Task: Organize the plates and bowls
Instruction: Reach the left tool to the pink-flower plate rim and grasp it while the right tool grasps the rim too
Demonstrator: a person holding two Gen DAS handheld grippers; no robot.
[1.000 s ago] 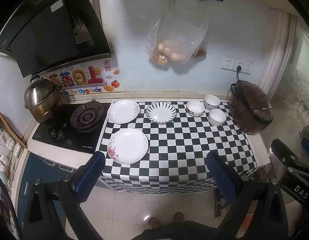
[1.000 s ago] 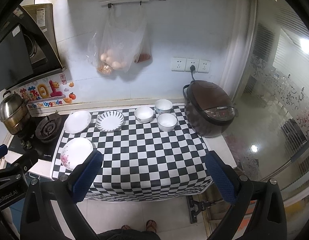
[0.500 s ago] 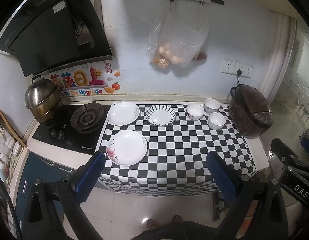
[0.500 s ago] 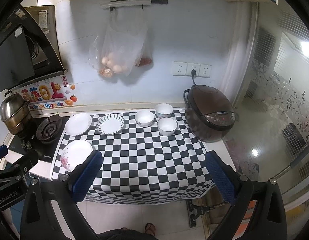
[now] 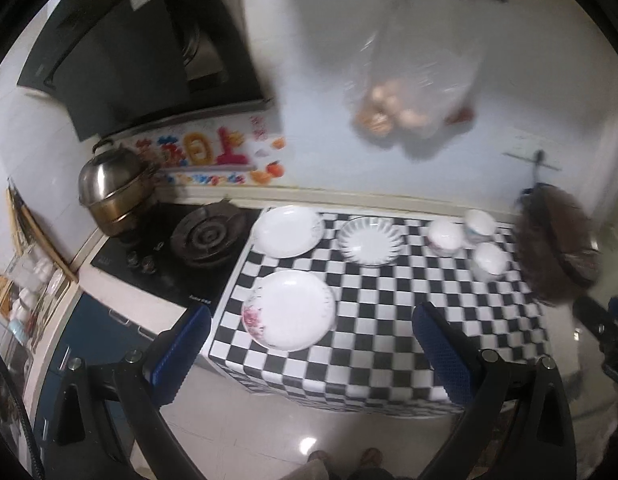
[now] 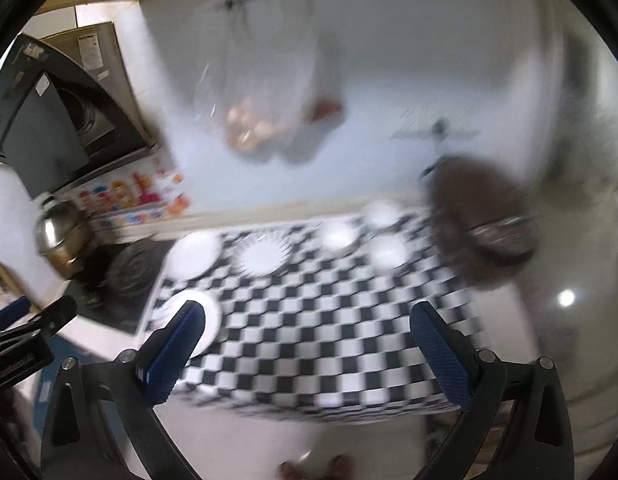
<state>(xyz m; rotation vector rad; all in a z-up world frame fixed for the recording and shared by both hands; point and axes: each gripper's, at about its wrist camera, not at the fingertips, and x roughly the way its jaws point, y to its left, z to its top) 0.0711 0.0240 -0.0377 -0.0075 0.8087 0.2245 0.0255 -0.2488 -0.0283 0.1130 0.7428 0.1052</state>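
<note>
Currently, no sorting is showing: every dish is lying separately on the checkered surface [image 5: 389, 320], so the whole task is remaining. The left tool [image 5: 309, 344] is hovering with its jaws wide and empty, and the right tool [image 6: 305, 344] is doing likewise. The floral plate [image 5: 289, 310] is lying just ahead of the left tool, between its fingers in view. The plain plate [image 5: 287, 230] and ribbed plate [image 5: 371, 240] are sitting farther ahead. Three bowls [image 5: 445, 234] are clustering ahead and to the right, beside the cooker [image 5: 557, 244]. The right wrist view is blurring heavily, making dish edges and patterns unreadable there. One blue finger [image 6: 173, 356] is covering part of the floral plate in that view.
</note>
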